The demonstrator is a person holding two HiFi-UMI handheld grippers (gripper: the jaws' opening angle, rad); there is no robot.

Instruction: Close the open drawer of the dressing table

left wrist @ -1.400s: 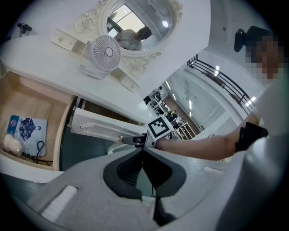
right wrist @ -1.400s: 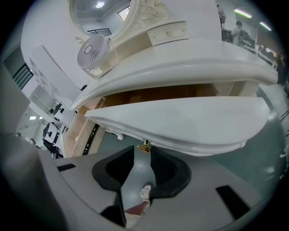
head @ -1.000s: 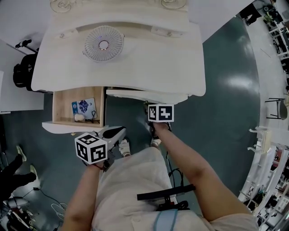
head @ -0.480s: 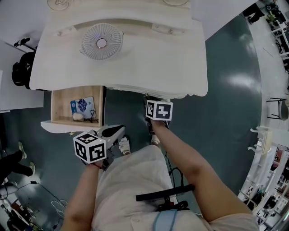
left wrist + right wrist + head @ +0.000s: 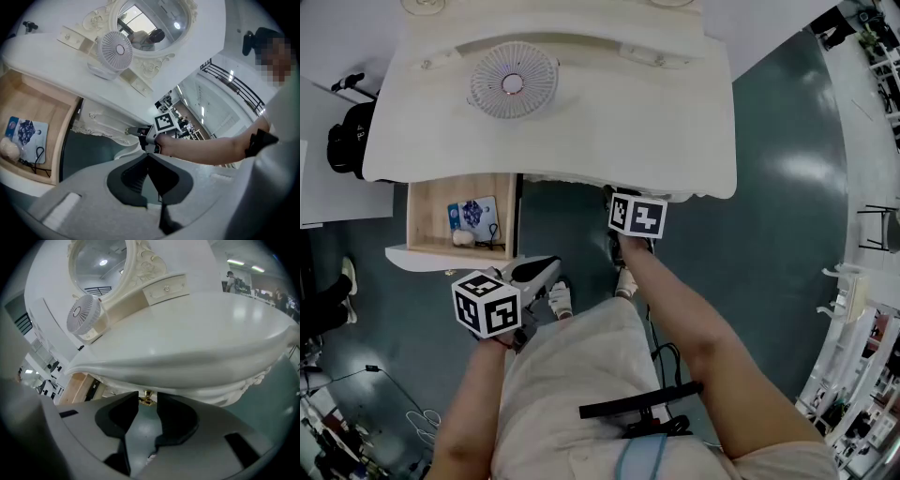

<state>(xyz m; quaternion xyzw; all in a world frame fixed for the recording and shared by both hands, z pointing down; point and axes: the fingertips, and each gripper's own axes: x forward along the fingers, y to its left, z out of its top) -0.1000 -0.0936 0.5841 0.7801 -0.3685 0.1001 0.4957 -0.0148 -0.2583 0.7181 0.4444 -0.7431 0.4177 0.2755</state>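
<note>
The white dressing table [image 5: 609, 122] has its left drawer [image 5: 455, 255] pulled out, showing a wooden floor [image 5: 33, 105] with a blue pouch [image 5: 474, 217], a white ball [image 5: 463, 239] and a black cord. The middle drawer's front sits flush under the table edge. My right gripper [image 5: 615, 197] is at that front, its jaws opening, with the gold knob [image 5: 147, 398] between the tips and the pads not pressing on it. My left gripper [image 5: 546, 270] hangs just in front of the open drawer's front panel, shut [image 5: 149, 158] with nothing in it.
A small round fan [image 5: 513, 82] stands on the table top in front of the oval mirror [image 5: 150, 23]. A black bag [image 5: 345, 141] lies on the floor at the left. White racks [image 5: 853, 309] line the right side. The person's shoes [image 5: 560, 300] are under the table.
The middle drawer front, which stuck out past the table edge, has gone in flush. My right gripper moved with it toward the table. The left drawer and left gripper stayed put.
</note>
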